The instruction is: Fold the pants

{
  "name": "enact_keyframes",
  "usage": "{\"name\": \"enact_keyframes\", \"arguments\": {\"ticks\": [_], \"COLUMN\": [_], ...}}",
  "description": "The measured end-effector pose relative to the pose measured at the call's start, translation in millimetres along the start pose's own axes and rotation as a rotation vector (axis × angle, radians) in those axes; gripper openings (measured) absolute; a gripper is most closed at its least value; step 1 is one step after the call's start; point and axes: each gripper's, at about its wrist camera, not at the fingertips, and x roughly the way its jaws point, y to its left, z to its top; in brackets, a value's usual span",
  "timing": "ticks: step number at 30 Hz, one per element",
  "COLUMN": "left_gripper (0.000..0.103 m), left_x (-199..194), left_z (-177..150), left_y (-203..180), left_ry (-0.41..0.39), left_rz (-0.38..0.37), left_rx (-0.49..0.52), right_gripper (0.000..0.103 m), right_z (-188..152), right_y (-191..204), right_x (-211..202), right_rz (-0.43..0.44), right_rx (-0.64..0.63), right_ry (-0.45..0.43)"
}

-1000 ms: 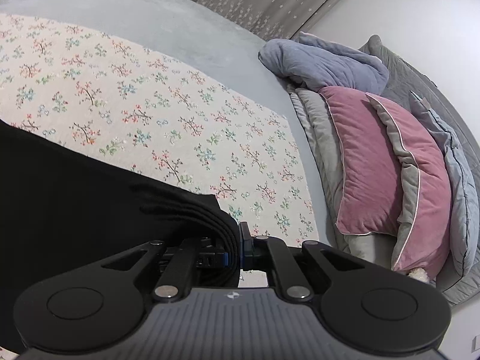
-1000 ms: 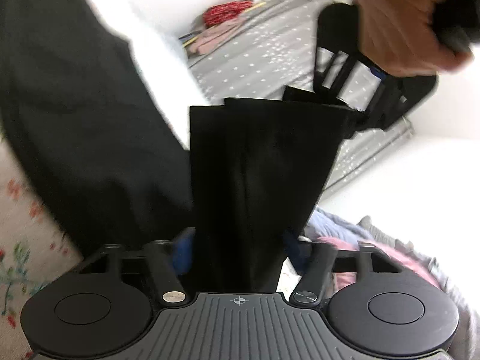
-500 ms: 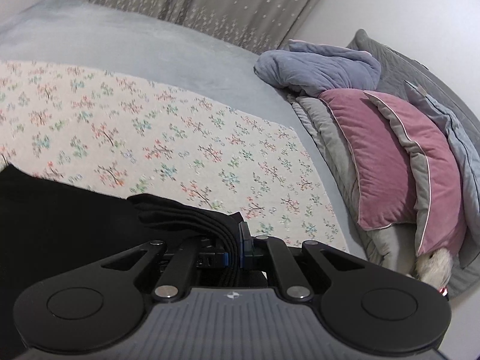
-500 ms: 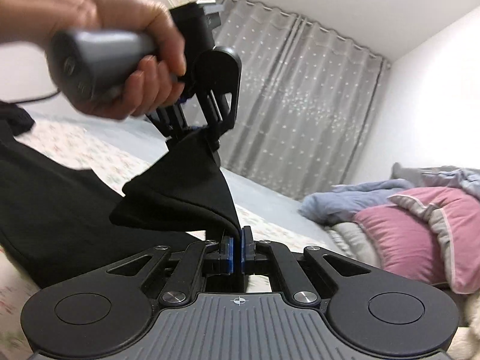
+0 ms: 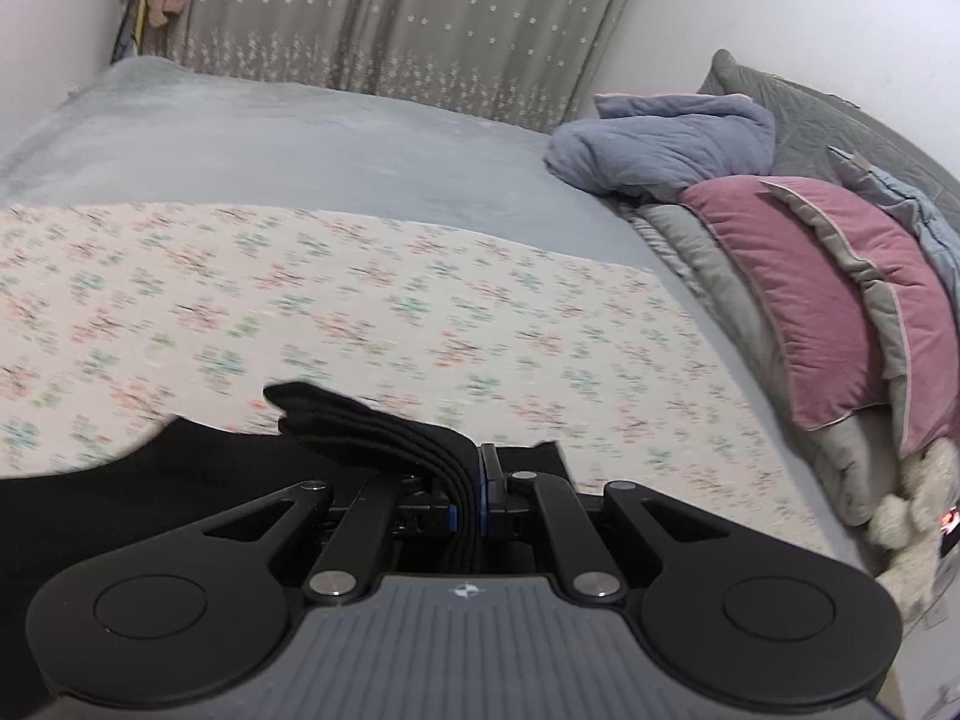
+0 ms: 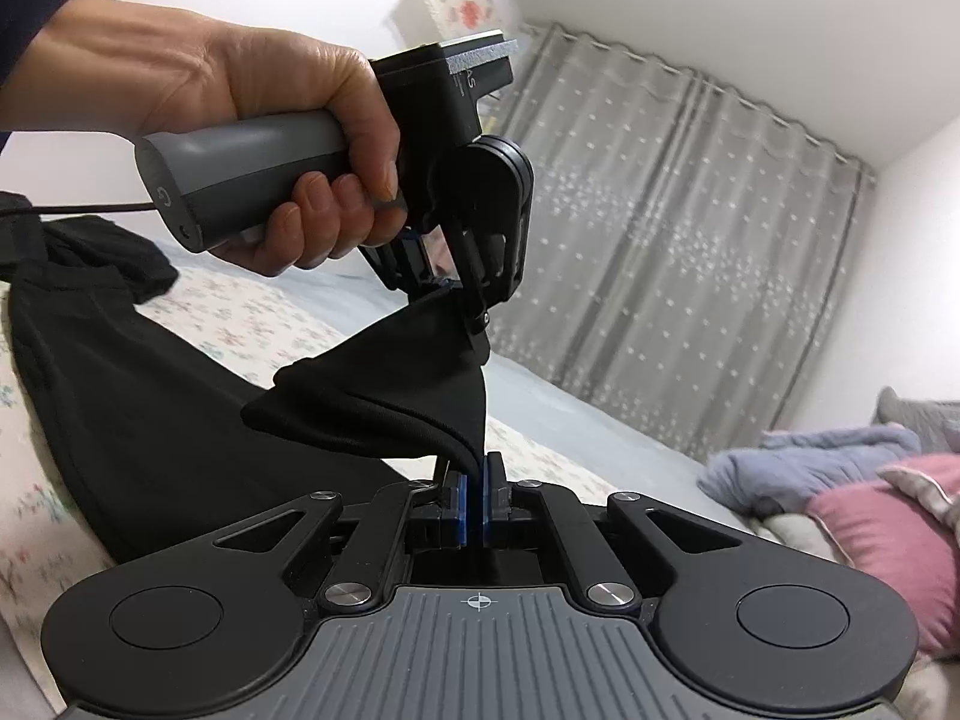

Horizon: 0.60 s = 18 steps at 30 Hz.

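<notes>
A bedroom: a bed (image 5: 360,138) with a grey cover and a flowered sheet (image 5: 372,324) laid across it, a grey starred curtain (image 5: 390,18) behind, and a heap of pillows with a pink one (image 5: 828,300) and a blue-grey blanket (image 5: 666,144) off to the right of both grippers.

The black pants (image 6: 180,408) lie mostly on the flowered sheet, below and to the left of the grippers, with one end lifted off the bed. The left gripper (image 5: 474,504) is clenched on a thick bunch of stacked black layers, which fan out ahead and to its left. The right gripper (image 6: 477,510) is clamped tight on a thin edge of the same cloth. In the right wrist view the left gripper (image 6: 462,300), carried by the person's hand (image 6: 264,138), hangs just above and ahead of the right one, and a short taut stretch of fabric runs between the two.

The long axis of the garment trails away from both grippers, down and leftward onto the sheet. As I judge it, the two grips sit close together on one end, so the coming fold depends on carrying that end over the body lying left.
</notes>
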Motion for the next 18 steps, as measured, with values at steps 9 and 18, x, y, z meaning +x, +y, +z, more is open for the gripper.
{"name": "enact_keyframes", "arguments": {"ticks": [9, 18], "left_gripper": [0.014, 0.014], "left_x": [-36, -53], "left_z": [11, -4], "left_y": [85, 199], "left_ry": [0.002, 0.042], "left_rz": [0.133, 0.318], "left_rx": [0.112, 0.099], "right_gripper": [0.002, 0.002], "right_z": [49, 86], "right_y": [70, 176], "right_x": [35, 84], "right_rz": [0.151, 0.393], "right_rx": [-0.031, -0.153], "right_ry": [-0.028, -0.014]}}
